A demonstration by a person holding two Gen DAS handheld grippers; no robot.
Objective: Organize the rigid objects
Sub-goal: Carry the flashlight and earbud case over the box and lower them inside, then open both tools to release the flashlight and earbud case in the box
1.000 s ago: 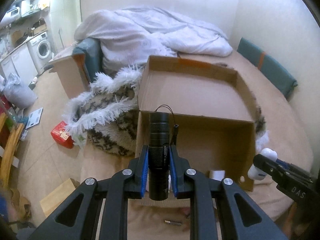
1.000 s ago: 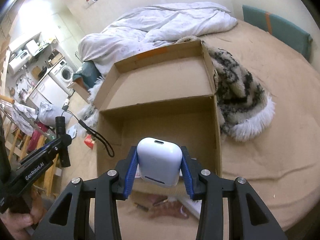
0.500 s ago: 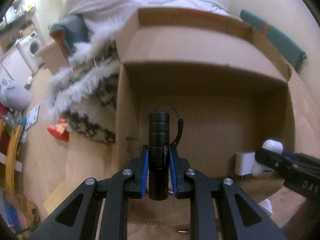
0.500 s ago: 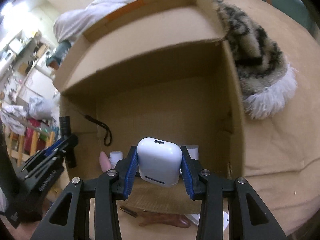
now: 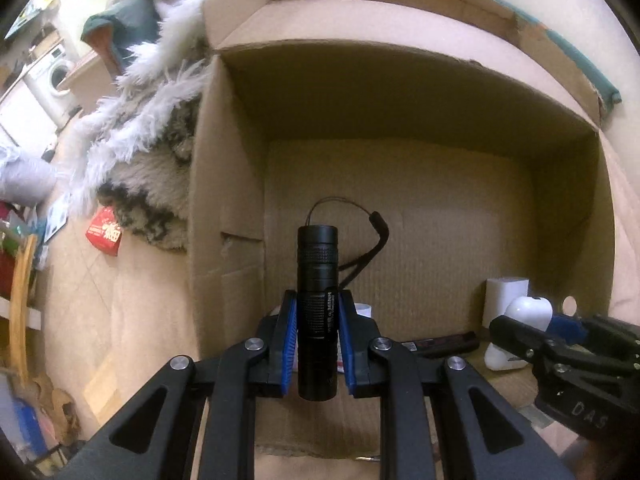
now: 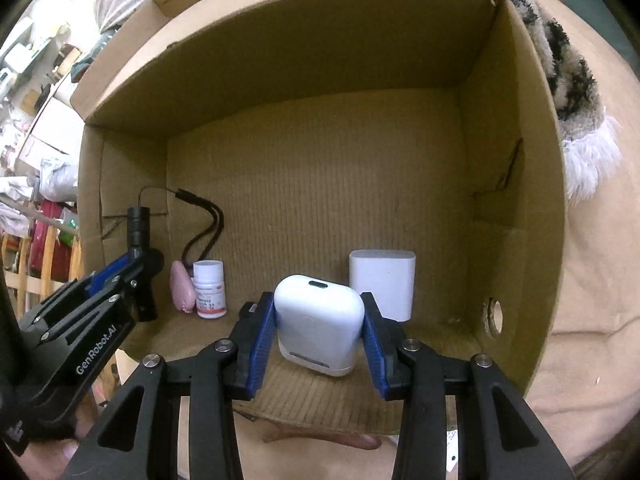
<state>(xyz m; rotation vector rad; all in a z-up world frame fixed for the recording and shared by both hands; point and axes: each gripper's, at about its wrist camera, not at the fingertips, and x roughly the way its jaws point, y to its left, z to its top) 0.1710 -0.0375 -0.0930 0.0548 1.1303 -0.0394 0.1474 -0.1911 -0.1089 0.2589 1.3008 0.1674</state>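
While lower than before, both tongs (image 5: 318,344) inside box (image 5: 440,80)

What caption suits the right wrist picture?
Right gripper holds a white case inside a cardboard box, beside a pill bottle.

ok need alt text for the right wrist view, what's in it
The right gripper holds a white earbud case inside an open cardboard box. A white block, a pill bottle and a pink object sit on the box floor, while the left gripper holds a black flashlight.
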